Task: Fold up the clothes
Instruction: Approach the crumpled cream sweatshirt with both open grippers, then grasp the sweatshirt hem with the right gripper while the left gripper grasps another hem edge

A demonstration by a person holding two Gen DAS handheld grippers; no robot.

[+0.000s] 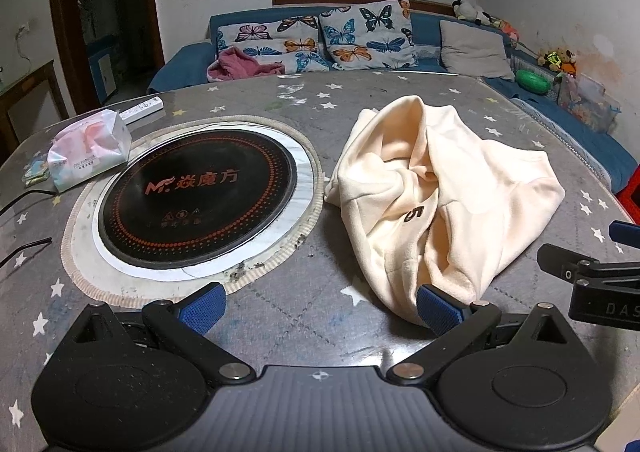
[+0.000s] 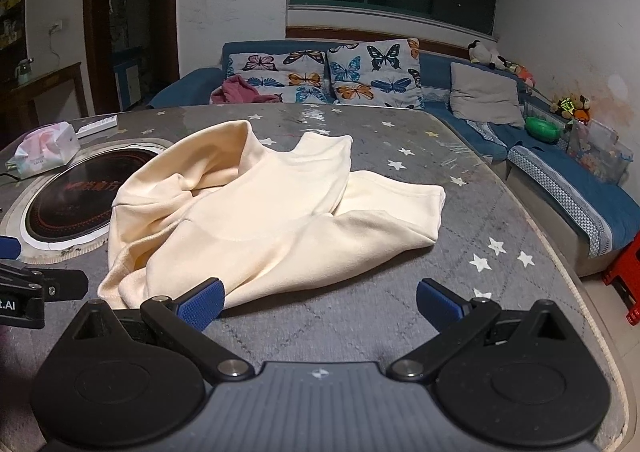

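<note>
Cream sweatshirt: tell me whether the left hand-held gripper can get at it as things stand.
Probably yes. The left hand-held gripper is open and the cream sweatshirt lies crumpled just beyond its right finger, with only bare table between.

The cream sweatshirt (image 2: 256, 212) is soft, matt, fleecy cloth. Under it the table (image 2: 420, 292) wears a grey star-printed cover with a slight sheen. The round induction cooktop (image 1: 196, 192) is glossy black glass. The tissue pack (image 1: 90, 150) is shiny plastic film. Each claw has matt black plastic arms and ribbed blue pads (image 1: 202, 306).
</note>
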